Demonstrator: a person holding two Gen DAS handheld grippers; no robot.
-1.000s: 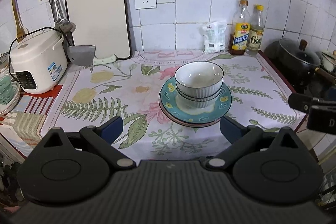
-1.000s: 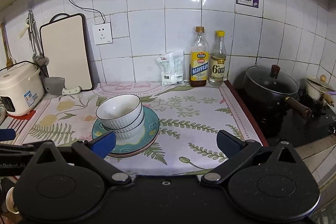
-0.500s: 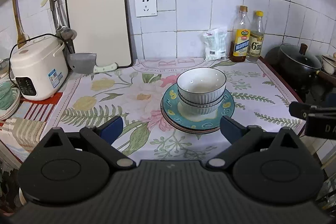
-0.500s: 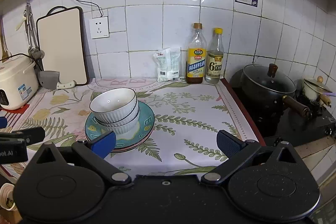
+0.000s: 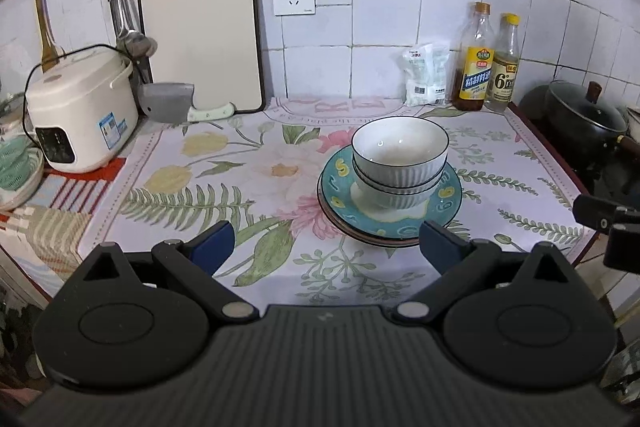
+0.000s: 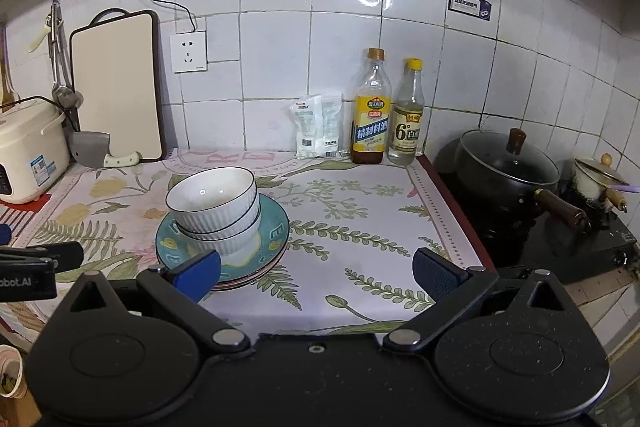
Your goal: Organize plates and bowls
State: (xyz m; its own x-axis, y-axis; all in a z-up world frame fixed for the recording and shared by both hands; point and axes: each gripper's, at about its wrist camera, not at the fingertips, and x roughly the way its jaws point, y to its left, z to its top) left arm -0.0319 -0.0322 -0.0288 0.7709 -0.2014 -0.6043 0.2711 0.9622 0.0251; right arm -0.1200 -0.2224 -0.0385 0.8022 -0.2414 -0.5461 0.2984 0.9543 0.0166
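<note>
**Glazed ware on printed cloth**

The ribbed white bowls (image 5: 399,155) and teal plate (image 5: 448,205) look like glossy glazed ceramic. The floral tablecloth (image 5: 240,179) is smooth with a slight sheen. Far wall tiles (image 6: 344,59) shine; the bottles (image 6: 372,107) are clear and glossy.

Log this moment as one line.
left gripper: open, empty | right gripper: open, empty | bowls: nested on plates | contact: none

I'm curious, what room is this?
Most likely a home kitchen: a rice cooker sits on the counter, a lidded pot stands on the stove, and a cleaver leans by the tiled wall.
</note>
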